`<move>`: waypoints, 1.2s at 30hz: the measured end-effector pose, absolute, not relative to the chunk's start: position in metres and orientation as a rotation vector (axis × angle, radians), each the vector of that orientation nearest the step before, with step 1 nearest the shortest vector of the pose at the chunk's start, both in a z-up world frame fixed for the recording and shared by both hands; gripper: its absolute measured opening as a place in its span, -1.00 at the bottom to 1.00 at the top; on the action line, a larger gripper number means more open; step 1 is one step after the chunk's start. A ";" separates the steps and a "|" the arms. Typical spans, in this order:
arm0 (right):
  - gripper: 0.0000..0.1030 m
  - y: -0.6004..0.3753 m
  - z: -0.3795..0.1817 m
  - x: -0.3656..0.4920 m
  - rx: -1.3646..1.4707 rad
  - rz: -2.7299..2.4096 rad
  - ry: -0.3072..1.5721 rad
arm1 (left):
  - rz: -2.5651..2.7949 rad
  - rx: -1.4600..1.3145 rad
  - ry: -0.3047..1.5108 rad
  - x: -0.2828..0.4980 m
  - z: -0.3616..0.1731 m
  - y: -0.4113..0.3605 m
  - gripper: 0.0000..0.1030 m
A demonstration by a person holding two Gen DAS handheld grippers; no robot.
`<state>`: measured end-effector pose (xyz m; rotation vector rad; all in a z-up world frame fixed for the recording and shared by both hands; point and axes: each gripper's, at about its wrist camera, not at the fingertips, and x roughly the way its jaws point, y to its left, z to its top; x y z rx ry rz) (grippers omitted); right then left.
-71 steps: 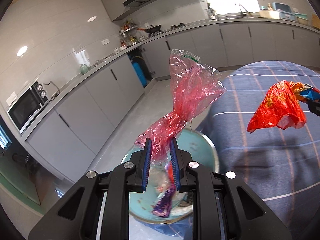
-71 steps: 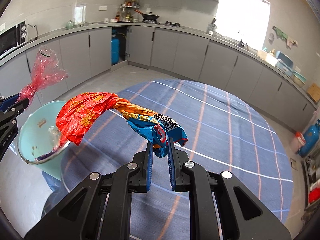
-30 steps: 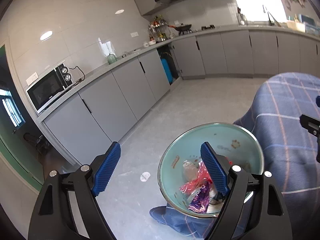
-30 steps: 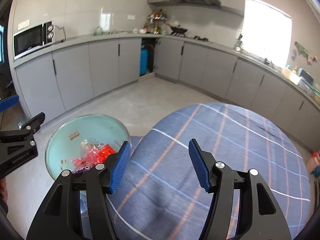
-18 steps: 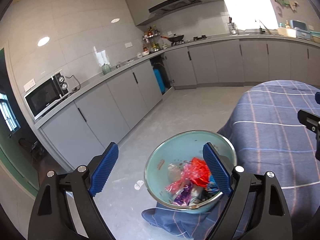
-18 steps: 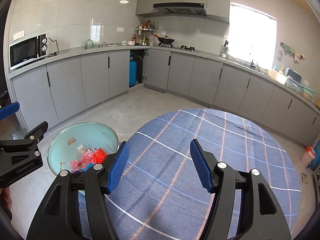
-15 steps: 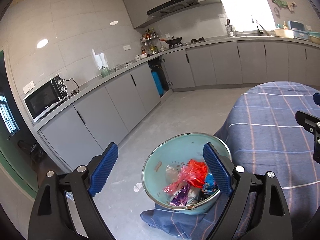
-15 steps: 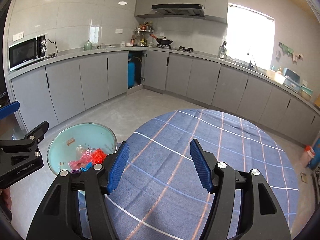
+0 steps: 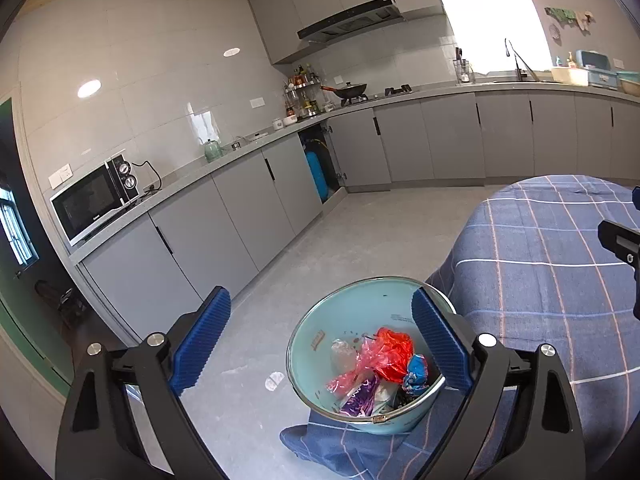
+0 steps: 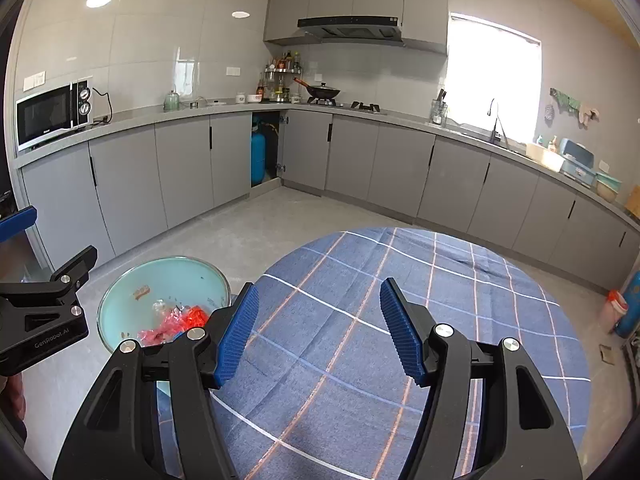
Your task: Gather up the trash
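Note:
A pale blue trash bin point(image 9: 360, 296) with a metal rim stands on the floor against the table's edge. Inside lie a red wrapper point(image 9: 394, 344), a pink plastic bag point(image 9: 356, 366), a purple wrapper point(image 9: 360, 396) and a small blue one point(image 9: 416, 368). My left gripper point(image 9: 320, 304) hovers above and behind the bin, its jaws opening wide with nothing between them. My right gripper point(image 10: 319, 290) is open and empty over the blue plaid tablecloth point(image 10: 400, 280), with the bin point(image 10: 168, 276) and red wrapper point(image 10: 196, 316) to its left.
Grey kitchen cabinets point(image 10: 188, 168) run along the far walls, with a microwave point(image 9: 92, 200) on the counter and a blue gas cylinder point(image 10: 258, 156) in an open cupboard. Bare concrete floor point(image 9: 360, 232) lies between bin and cabinets. A blue bottle point(image 10: 628, 312) stands on the floor at right.
Both grippers let go of their bags, which now lie in the bin. Both have since drawn back and upward, so the bin looks smaller. The left jaws have spread slightly wider.

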<state>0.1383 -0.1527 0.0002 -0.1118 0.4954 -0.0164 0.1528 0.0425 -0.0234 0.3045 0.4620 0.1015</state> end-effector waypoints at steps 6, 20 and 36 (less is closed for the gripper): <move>0.22 -0.155 0.001 0.138 -0.110 -0.022 0.491 | 0.105 0.310 0.466 0.154 -0.024 0.043 0.78; 0.22 -0.157 0.001 0.136 -0.102 -0.027 0.480 | 0.110 0.315 0.474 0.154 -0.024 0.044 0.89; 0.22 -0.161 0.004 0.135 -0.094 -0.037 0.465 | 0.132 0.326 0.513 0.161 -0.031 0.041 0.89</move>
